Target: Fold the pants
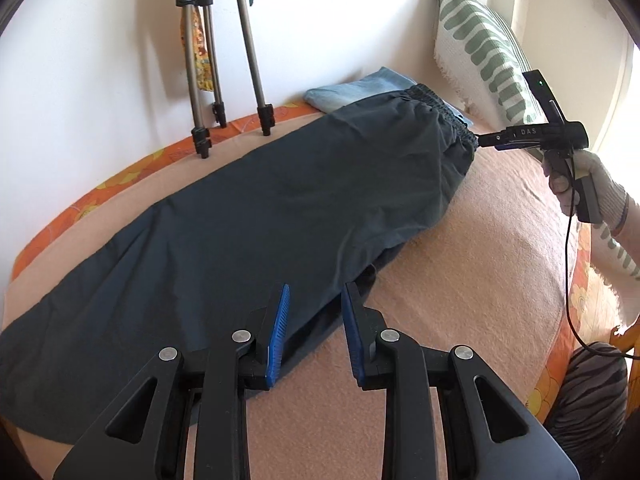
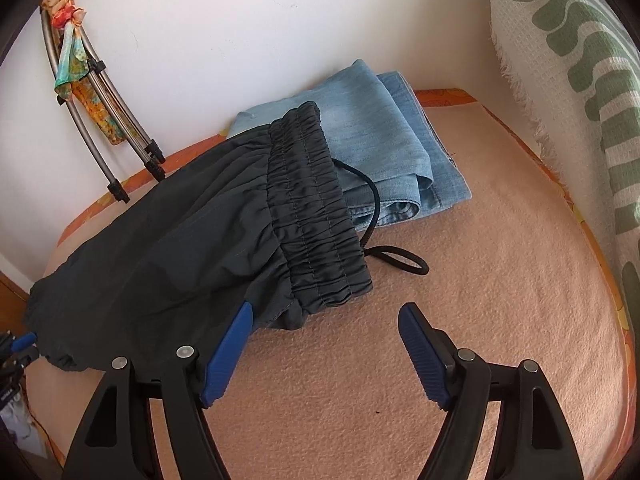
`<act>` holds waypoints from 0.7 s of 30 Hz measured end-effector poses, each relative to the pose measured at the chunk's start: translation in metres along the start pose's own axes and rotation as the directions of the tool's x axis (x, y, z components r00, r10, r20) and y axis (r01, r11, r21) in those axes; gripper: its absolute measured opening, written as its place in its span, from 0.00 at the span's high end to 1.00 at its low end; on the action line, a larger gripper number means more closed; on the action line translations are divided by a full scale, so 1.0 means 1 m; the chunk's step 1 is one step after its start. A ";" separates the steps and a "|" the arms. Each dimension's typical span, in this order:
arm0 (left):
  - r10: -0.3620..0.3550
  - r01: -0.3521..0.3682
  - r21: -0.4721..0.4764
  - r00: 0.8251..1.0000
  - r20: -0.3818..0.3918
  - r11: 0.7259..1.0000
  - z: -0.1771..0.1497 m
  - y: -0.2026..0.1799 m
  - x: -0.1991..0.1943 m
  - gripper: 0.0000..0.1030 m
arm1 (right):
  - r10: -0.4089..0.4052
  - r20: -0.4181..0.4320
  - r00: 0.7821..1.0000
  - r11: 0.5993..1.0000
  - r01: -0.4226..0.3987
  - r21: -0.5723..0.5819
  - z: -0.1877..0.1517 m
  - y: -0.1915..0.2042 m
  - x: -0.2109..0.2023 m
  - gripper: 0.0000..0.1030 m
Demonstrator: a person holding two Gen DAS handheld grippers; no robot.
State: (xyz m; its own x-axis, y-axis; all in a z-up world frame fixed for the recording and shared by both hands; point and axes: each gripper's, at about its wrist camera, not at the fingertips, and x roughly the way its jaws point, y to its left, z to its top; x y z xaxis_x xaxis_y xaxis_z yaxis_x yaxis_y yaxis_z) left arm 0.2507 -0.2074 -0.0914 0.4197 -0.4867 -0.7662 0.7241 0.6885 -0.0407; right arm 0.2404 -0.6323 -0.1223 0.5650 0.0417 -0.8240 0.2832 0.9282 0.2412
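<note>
Dark pants lie flat across the centre of the peach blanket, waistband toward the upper right, resting partly on folded jeans. Left gripper: jaws slightly parted above the pant hem at lower centre, holding nothing. Right gripper: jaws spread wide, empty, just beside the waistband corner.

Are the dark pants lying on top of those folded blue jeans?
Touching. In the right wrist view the dark pants' elastic waistband overlaps and rests on the folded blue jeans.
</note>
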 end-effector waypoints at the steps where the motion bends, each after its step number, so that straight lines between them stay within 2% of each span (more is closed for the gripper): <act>1: -0.025 0.025 -0.013 1.000 -0.011 1.000 -0.003 -0.004 0.002 0.76 | 0.015 -0.009 1.000 0.999 -0.015 0.032 -0.001 -0.003 0.003 0.24; 6: -0.071 0.069 -0.045 0.996 -0.051 0.997 -0.006 -0.024 0.022 0.76 | 0.090 -0.008 0.996 0.983 -0.088 0.158 -0.007 -0.015 0.012 0.24; 9: -0.083 0.079 -0.079 0.995 -0.048 0.994 -0.003 -0.028 0.035 0.76 | 0.118 -0.002 0.993 0.970 -0.115 0.214 -0.011 -0.020 0.018 0.24; 13: -0.037 0.033 -0.068 0.997 -0.061 0.997 0.002 -0.031 0.049 0.59 | 0.157 0.005 0.988 0.946 -0.152 0.286 -0.012 -0.028 0.026 0.24; 15: -0.015 0.010 -0.073 0.998 -0.059 0.997 0.002 -0.029 0.053 0.58 | 0.182 0.008 0.983 0.930 -0.175 0.322 -0.012 -0.033 0.031 0.24; 18: -0.031 0.024 -0.113 0.998 -0.055 0.993 0.003 -0.024 0.056 0.56 | 0.214 0.049 0.976 0.904 -0.216 0.369 -0.008 -0.038 0.033 0.22; 21: -0.015 0.010 -0.105 0.999 -0.050 0.994 0.005 -0.025 0.061 0.56 | 0.249 0.073 0.966 0.874 -0.256 0.413 -0.005 -0.044 0.037 0.22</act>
State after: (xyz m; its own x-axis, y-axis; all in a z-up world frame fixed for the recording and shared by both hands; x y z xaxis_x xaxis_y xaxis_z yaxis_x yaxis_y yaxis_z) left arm 0.2605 -0.2572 -0.1339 0.3804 -0.4697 -0.7967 0.6670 0.7361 -0.1155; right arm 0.2452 -0.6703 -0.1659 0.6726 0.2446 -0.6984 0.4225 0.6479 0.6338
